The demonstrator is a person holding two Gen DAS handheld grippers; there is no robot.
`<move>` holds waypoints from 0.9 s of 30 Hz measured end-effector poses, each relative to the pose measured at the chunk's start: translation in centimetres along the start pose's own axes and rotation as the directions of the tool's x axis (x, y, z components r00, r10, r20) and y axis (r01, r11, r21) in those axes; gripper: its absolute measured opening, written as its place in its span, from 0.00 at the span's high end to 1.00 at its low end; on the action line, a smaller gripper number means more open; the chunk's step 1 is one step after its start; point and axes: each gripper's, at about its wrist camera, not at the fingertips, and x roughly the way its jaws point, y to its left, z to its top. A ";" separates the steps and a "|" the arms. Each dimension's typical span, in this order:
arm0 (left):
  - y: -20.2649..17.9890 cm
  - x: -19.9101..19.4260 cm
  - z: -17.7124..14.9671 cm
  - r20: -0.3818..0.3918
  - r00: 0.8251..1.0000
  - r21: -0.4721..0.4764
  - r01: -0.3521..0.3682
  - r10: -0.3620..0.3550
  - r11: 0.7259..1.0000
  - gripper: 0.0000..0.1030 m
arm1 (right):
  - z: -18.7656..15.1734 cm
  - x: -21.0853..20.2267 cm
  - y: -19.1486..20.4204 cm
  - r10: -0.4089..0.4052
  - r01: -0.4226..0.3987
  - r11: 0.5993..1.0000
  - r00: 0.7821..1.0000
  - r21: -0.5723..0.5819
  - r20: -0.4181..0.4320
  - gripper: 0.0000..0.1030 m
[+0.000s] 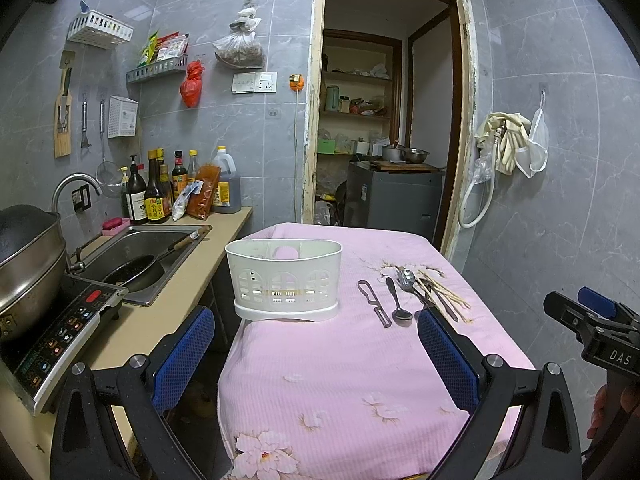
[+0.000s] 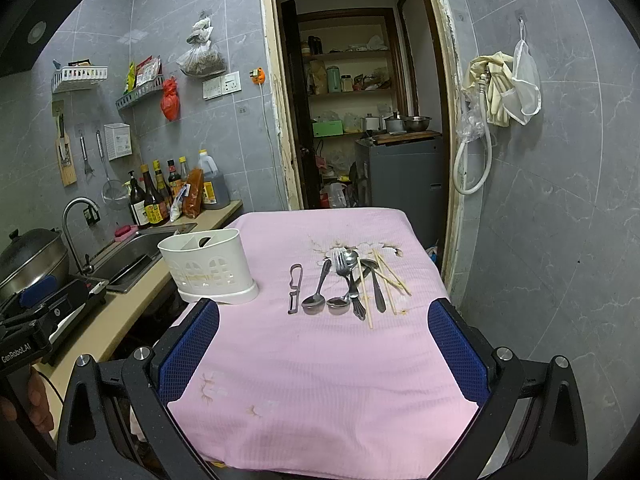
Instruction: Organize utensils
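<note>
Covering the desk (image 2: 320, 360), a pink floral cloth carries a white caddy (image 2: 210, 268) at 10 o'clock and loose utensils (image 2: 344, 284) at 1 o'clock: peeler, spoons, fork, chopsticks. Left gripper (image 1: 316, 364) and right gripper (image 2: 324, 356) hover wide open, holding nothing. A sink (image 1: 148, 248) counter lies at 9 o'clock; an open doorway (image 2: 360, 100) stands at 12 o'clock in grey-tiled walls.

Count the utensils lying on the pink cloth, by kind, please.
Peeler: 1
Spoons: 4
Fork: 1
Chopsticks: 4, as far as the overlapping pile lets me tell
Total: 10
</note>
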 end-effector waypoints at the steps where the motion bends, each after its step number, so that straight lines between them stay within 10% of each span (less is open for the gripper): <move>1: 0.0 0.0 0.0 0.000 1.000 0.001 0.000 0.000 1.000 0.01 | 0.0 0.0 0.0 0.000 0.000 1.000 1.000 0.001 -0.002 0.01; 27: -0.6 0.1 -0.1 0.022 0.999 0.025 0.038 -0.038 0.999 0.01 | 0.0 -0.6 -0.5 -0.031 0.030 0.999 0.999 0.009 0.044 0.01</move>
